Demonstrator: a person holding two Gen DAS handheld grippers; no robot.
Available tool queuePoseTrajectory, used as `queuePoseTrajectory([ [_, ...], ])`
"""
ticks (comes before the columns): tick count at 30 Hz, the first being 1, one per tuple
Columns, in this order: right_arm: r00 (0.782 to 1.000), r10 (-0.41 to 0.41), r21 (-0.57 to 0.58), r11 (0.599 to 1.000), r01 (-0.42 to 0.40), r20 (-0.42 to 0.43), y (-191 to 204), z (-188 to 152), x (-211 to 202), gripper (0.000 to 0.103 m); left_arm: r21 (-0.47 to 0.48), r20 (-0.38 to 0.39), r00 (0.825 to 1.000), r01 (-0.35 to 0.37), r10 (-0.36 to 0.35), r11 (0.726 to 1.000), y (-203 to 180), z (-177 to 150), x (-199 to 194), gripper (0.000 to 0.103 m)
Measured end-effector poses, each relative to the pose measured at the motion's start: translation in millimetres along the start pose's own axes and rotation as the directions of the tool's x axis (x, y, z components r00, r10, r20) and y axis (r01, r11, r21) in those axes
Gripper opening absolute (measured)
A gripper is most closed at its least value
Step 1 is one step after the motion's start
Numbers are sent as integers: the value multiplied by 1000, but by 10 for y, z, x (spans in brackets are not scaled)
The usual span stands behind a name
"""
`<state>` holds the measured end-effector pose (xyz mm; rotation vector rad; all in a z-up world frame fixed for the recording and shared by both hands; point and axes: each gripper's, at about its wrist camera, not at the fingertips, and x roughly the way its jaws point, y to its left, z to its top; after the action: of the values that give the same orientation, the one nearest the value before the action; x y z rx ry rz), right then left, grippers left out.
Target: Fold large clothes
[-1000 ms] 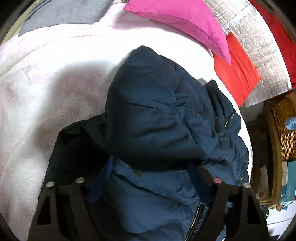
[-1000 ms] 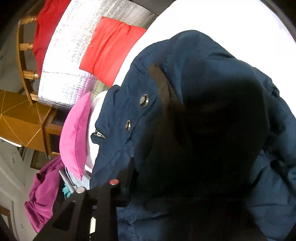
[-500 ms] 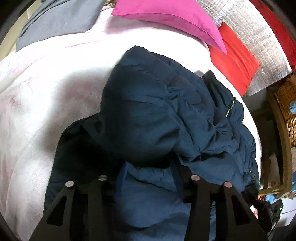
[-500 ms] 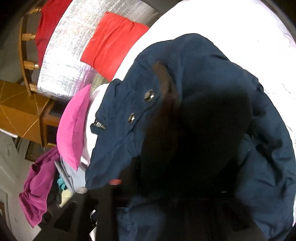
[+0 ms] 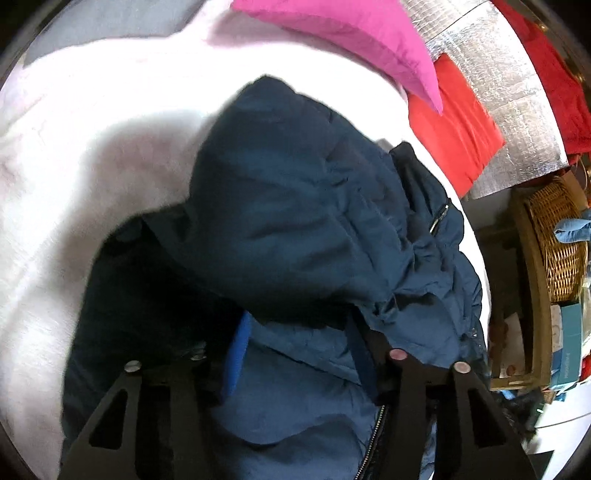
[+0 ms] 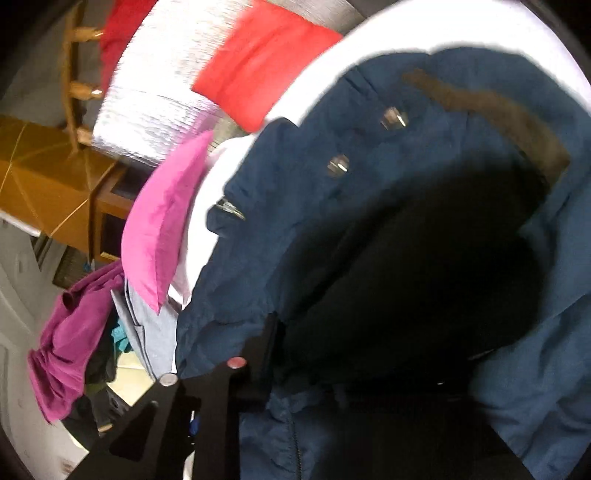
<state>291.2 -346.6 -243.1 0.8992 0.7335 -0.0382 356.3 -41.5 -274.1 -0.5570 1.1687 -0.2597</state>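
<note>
A navy padded jacket (image 5: pixel 295 221) lies bunched on the white bed cover (image 5: pixel 74 184), with its hood folded over the body. My left gripper (image 5: pixel 299 343) has a thick fold of the jacket between its fingers, and its jaws are closing on it. In the right wrist view the jacket (image 6: pixel 288 229) shows two metal snaps and a dark lining. My right gripper (image 6: pixel 310 347) is at the jacket's edge near the zip, jaws closing with fabric between them. Only its left finger (image 6: pixel 266 350) shows; the other is hidden under the dark lining.
A pink pillow (image 5: pixel 351 33), a red cushion (image 5: pixel 458 133) and a silver foil mat (image 5: pixel 491 74) lie beyond the jacket. A wicker basket (image 5: pixel 557 240) stands off the bed's right side. Purple clothing (image 6: pixel 70 332) and wooden furniture (image 6: pixel 40 177) are at the left of the right wrist view.
My left gripper's fingers have drawn closer together on the jacket fold. The right gripper has shifted and rolled, so the jacket's snaps now sit further right and higher in its view.
</note>
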Motion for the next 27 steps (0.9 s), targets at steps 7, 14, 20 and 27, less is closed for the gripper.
queuePoseTrajectory([
  [7,997,-56,-2,998,56,-54,-87,-47,122,24,34,9,998,-58,58,998,0,1,30,48],
  [14,990,-7,-26,1000,3,-143,-69,-34,-174,36,99,-17,993,-115,117,988,-116,-55,-56,48],
  [20,987,113,-138,982,-129,-115,210,8,-542,36,204,121,991,-87,63,975,-305,-145,-494,48],
  [27,989,86,-137,985,-102,-118,373,137,-82,36,239,259,959,-176,112,955,-426,-75,-364,63],
])
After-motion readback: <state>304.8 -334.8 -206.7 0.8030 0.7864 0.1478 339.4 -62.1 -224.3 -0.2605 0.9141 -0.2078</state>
